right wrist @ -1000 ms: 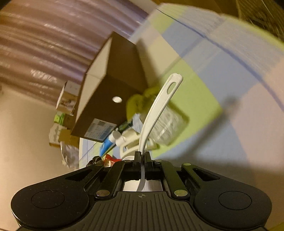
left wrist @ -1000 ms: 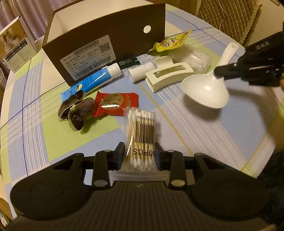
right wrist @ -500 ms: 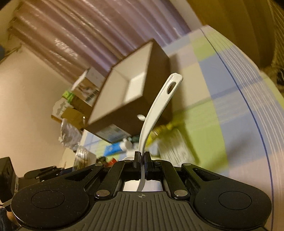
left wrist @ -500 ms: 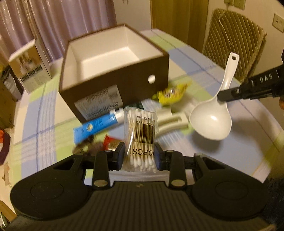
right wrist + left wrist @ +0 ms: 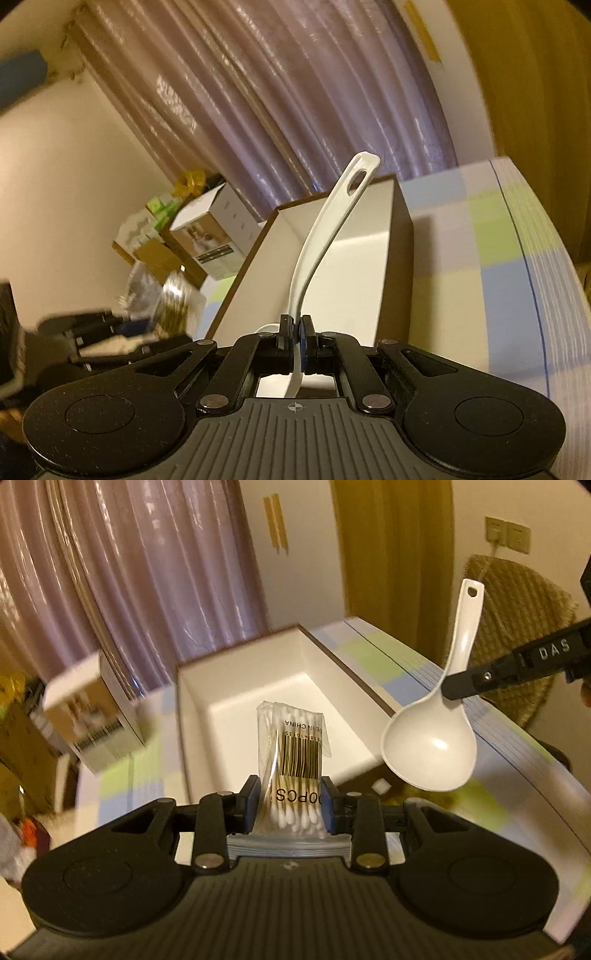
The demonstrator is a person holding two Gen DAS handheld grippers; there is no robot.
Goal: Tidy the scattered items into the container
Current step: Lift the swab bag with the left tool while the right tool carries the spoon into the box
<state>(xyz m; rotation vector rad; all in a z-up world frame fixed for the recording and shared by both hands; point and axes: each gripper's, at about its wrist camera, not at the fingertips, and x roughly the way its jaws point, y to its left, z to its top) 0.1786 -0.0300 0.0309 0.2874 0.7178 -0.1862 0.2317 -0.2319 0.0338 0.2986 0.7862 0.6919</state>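
Above the open box (image 5: 258,686), the left gripper (image 5: 290,805) clamps a cotton-swab bag (image 5: 293,749) — only the right wrist view shows the right gripper (image 5: 295,341) pinching the spoon (image 5: 325,236) handle.

right gripper (image 5: 295,338) is clamped tight on a white spoon (image 5: 325,236), pads pinching the handle low down w/ the handle curving up and away, hanging hole at the top end. bowl end is mostly hidden under the gripper body, just a white bit showing. behind it sits a brown box (image 5: 400,266) w/ a white inside, open top, on a table w/ a checked cloth (image 5: 498,266) in blue, green and white. off to the left a smaller printed carton (image 5: 210,236), some stacked clutter, shiny purple curtain (image 5: 295,92) along the back. far left there's a blurry black shape, can't tell what.
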